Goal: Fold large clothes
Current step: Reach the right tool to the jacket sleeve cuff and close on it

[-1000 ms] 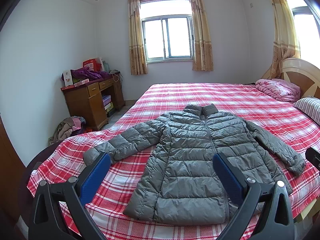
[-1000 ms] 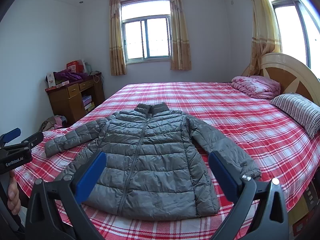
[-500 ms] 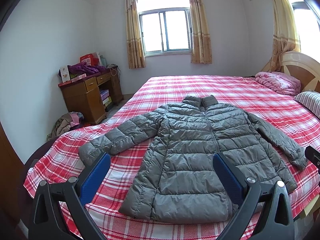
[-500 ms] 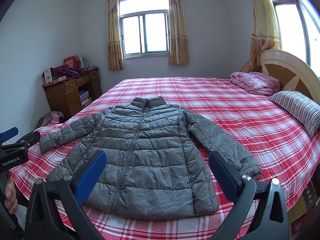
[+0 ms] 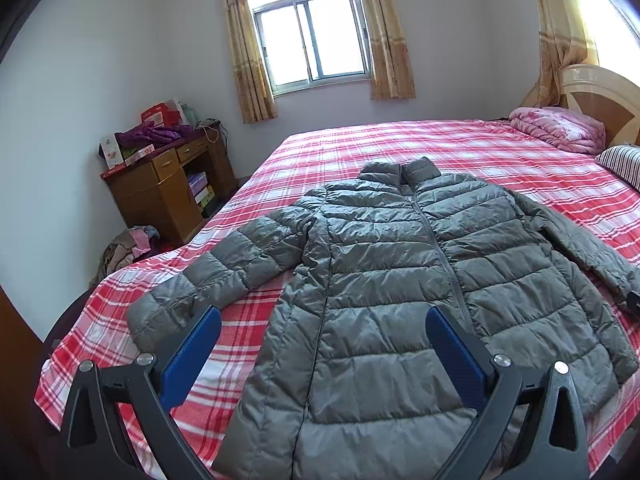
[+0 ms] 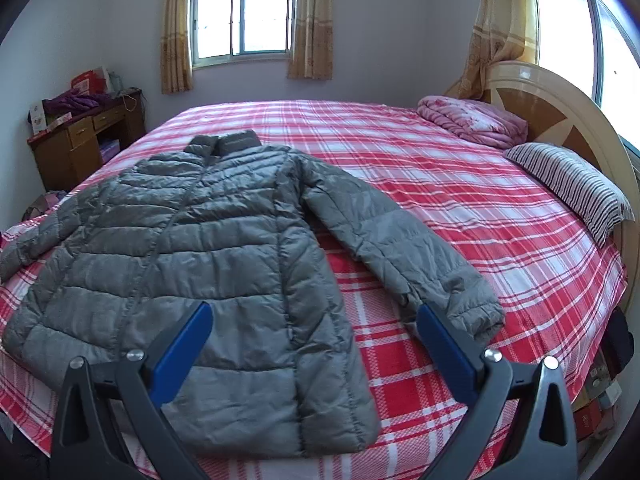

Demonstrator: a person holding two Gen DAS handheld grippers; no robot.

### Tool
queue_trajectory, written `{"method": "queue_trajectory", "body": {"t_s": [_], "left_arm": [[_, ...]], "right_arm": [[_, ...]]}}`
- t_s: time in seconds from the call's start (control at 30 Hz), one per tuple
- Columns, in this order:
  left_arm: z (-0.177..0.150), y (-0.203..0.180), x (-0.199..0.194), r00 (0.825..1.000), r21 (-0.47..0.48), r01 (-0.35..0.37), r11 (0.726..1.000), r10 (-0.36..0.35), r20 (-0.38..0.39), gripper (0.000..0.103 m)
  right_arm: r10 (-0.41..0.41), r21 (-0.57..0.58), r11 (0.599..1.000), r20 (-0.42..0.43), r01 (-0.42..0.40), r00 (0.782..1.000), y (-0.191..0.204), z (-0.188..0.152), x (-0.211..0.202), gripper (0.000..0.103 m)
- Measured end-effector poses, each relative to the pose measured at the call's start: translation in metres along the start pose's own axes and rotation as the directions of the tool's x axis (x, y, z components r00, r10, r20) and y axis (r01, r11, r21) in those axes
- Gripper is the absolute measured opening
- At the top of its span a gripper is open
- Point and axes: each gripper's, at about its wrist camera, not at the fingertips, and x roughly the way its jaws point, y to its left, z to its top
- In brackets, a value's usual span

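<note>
A grey quilted puffer jacket lies flat, front up and zipped, on the red plaid bed, collar away from me and both sleeves spread out. It also shows in the right wrist view. My left gripper is open and empty, above the jacket's lower left side, near the left sleeve cuff. My right gripper is open and empty, above the jacket's lower right side, near the right sleeve cuff. Neither gripper touches the jacket.
A folded pink quilt and a striped pillow lie by the wooden headboard at the right. A wooden desk with boxes stands by the left wall, and clothes are piled on the floor beside it.
Both grippers have moved closer to the bed and tilted down, so the jacket fills more of each view. Both stay open.
</note>
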Motion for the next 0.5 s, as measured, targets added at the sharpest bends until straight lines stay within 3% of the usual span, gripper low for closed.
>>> {"method": "queue_trajectory", "body": {"t_s": [0.27,0.5], "left_arm": [[0.015,-0.007,0.083,0.998,0.025,-0.048,0.999,0.05,-0.046,0.102],[0.017,-0.004,0.137,0.989,0.054,-0.108,0.993,0.113,-0.098,0.102]], "right_arm": [[-0.135,0.11,0.984,-0.071,0.143,0.988,-0.075,0.0,0.05,0.102],[-0.176,0.222,0.954,-0.127,0.201,0.976,-0.132,-0.008,0.074,0.095]]}}
